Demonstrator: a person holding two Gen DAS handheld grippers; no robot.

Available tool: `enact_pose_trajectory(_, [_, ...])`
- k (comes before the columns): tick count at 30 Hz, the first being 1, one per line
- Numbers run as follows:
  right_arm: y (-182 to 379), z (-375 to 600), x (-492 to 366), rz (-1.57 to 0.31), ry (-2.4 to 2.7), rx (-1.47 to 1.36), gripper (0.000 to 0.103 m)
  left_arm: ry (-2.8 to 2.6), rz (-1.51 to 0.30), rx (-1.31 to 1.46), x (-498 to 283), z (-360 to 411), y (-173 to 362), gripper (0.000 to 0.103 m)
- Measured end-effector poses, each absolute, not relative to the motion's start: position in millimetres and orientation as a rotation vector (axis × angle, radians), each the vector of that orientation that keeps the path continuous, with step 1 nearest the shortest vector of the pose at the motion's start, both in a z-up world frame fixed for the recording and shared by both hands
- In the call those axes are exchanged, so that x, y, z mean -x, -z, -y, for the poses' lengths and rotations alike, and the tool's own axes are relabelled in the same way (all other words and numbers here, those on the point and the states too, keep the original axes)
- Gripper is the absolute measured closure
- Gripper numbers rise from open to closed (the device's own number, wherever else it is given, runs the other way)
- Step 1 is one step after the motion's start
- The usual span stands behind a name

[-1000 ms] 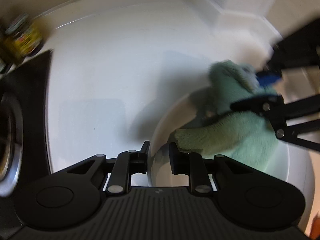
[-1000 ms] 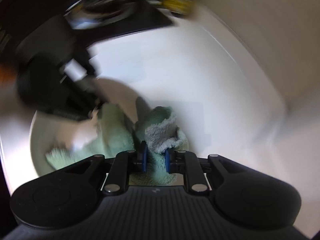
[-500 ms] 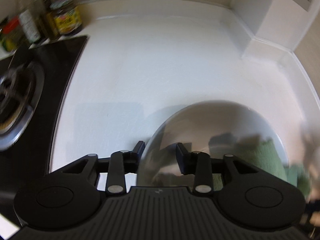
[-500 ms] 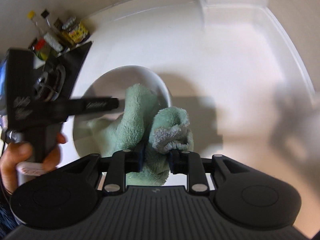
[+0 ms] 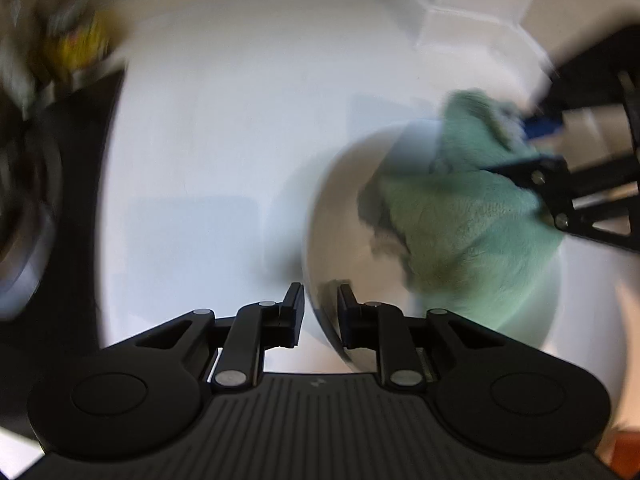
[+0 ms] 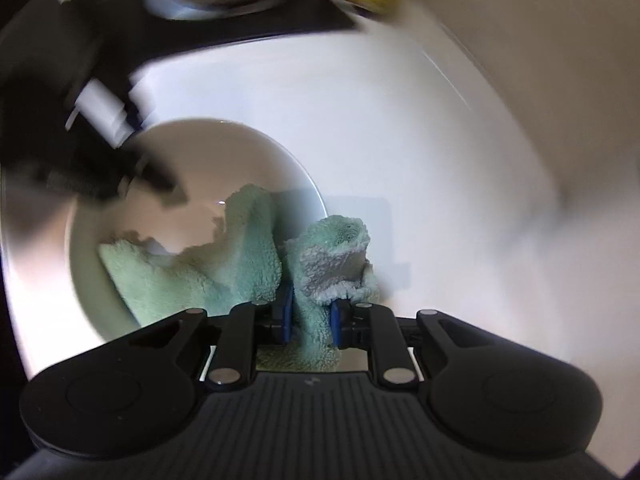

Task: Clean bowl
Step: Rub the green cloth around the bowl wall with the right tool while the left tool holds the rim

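Wiping step: left claw (image 5: 320, 300) pinches bowl (image 6: 192, 168) rim; right claw (image 6: 312, 312) clamps green cloth (image 6: 256, 256) inside. Next: sweep remaining wall.

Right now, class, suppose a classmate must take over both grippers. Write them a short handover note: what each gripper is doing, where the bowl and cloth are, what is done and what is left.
Left gripper: shut on the rim of the bowl, one finger outside and one inside, steadying it on the white counter.
Right gripper: shut on the green cloth, which hangs over the rim into the bowl.
Done: cloth is in the bowl and wiping is under way; both views are blurred by motion.
Left: wipe the rest of the inside, lift the cloth out, release the bowl. Whether it is clean cannot be told.
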State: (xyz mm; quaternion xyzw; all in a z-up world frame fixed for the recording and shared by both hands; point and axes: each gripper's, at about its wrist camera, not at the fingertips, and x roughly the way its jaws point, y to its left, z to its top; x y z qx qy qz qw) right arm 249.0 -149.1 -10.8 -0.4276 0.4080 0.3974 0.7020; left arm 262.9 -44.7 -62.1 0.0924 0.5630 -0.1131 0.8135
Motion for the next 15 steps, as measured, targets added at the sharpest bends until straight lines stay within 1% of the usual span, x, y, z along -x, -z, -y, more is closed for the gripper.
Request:
enact_pose_trajectory(1, [11, 143, -251, -0.875, -0.926, 1.023, 0.087, 0.259, -1.206, -0.229, -273, 48, 62, 0.079])
enact_pose_trajectory(2, [11, 137, -254, -0.856, -0.960, 1.044, 0.087, 0.289, -1.242, -0.238, -286, 49, 66, 0.081])
enact_pose_trajectory(4, [12, 131, -257, -0.835, -0.990, 1.062, 0.087, 0.317, -1.265, -0.229, -294, 48, 71, 0.081])
enact_pose_trajectory(7, [13, 126, -260, -0.829, -0.994, 1.052, 0.087, 0.314, -1.231, -0.182, -292, 42, 73, 0.082])
enact_pose_trajectory(15, [11, 157, -257, -1.022, -0.722, 0.647, 0.087, 0.207, -1.115, -0.057, -270, 39, 78, 0.078])
